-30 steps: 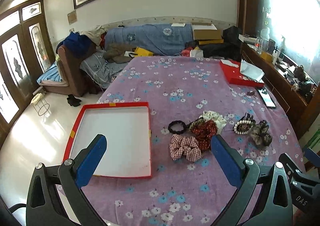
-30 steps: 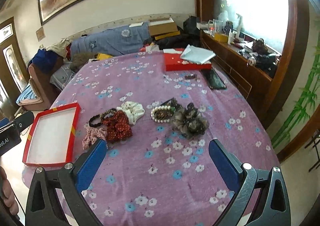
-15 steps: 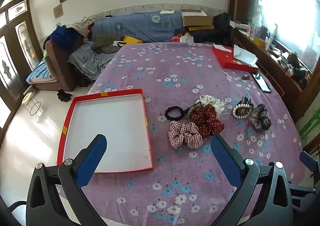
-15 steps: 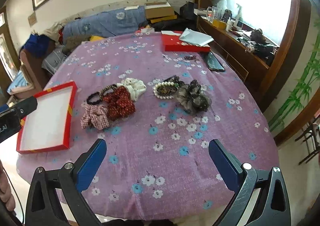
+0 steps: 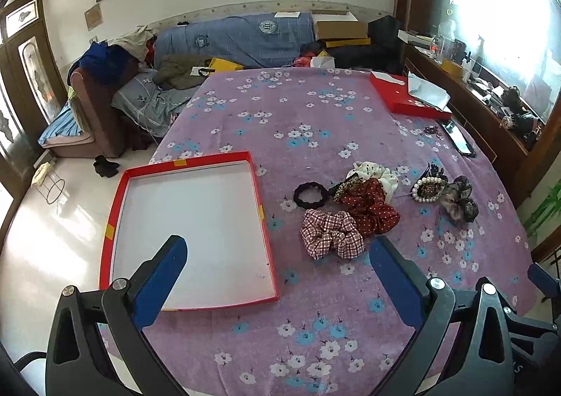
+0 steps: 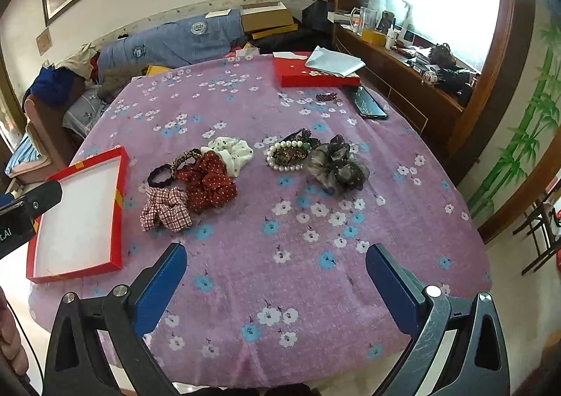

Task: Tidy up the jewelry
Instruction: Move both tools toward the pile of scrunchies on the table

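Red-rimmed and white inside, the shallow box tray (image 5: 189, 220) lies empty at the left of the purple flowered tablecloth (image 5: 315, 122); nothing has been sorted into it yet. Over the last second both cameras have drawn back and risen, so more of the table shows and the items sit farther from the fingers than before. No item has shifted. The inspector judges this a survey or repositioning, not a pick.

The left gripper (image 5: 277, 277) hangs spread wide and empty above the tray's near corner. The right gripper (image 6: 275, 277) is likewise spread and empty over bare cloth. The checked scrunchie (image 5: 331, 233), red dotted scrunchie (image 5: 371, 205), black hair tie (image 5: 310, 194), cream scrunchie (image 5: 375, 173), pearl bracelet (image 6: 284, 157) and grey gauze scrunchie (image 6: 336, 164) lie clustered mid-table, well apart from both grippers.

A leopard-print band is half buried under the red scrunchie. Dark clips behind the pearls are too tangled to identify. A small beaded piece (image 6: 328, 97) beside the phone (image 6: 368, 102) is indistinct.
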Demonstrator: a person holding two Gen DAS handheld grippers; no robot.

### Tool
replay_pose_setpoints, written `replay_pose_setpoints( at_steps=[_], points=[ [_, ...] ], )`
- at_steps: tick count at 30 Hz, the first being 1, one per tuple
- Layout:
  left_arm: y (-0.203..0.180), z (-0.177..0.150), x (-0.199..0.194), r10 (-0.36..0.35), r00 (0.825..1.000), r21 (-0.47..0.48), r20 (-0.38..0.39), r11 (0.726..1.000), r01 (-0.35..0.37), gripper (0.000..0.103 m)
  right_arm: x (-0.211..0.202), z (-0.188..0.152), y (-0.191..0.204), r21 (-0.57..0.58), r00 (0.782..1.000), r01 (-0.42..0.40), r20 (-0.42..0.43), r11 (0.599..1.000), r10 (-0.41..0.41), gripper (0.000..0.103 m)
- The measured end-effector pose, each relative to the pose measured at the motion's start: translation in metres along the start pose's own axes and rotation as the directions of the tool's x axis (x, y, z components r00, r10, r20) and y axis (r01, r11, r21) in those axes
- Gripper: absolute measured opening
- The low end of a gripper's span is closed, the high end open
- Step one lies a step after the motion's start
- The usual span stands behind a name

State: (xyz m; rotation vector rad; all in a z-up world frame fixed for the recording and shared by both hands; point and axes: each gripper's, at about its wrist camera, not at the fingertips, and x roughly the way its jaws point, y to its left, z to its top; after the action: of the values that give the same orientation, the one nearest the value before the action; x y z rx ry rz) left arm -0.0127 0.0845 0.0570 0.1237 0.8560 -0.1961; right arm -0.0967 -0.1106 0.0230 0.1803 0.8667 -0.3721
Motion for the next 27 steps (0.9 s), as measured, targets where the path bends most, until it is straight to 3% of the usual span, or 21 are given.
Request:
replay_pose_setpoints(
  at_steps=[5, 11, 27],
  points=[
    [-0.004, 0.002, 0.005, -0.029, 1.000, 0.004, 0.008, 1.000, 0.029, 0.103, 0.003, 0.005, -0.005, 0.012, 1.000, 0.009, 0.013, 1.000, -0.009, 0.103],
    [-0.018, 0.002, 0.015, -0.036, 0.999, 0.020, -0.035, 0.999, 0.037, 0.103, 0.012, 0.014, -0.018, 0.022, 1.000, 0.007, 0.006, 1.000, -0.008, 0.103],
    [-0.063, 0.008, 0.034, 0.015, 0.996, 0.000, -0.092, 1.000, -0.015, 0.103, 0.046, 0.038, -0.065, 0.007, 0.999, -0.027, -0.020, 1.000, 0.027, 0.103]
  ],
)
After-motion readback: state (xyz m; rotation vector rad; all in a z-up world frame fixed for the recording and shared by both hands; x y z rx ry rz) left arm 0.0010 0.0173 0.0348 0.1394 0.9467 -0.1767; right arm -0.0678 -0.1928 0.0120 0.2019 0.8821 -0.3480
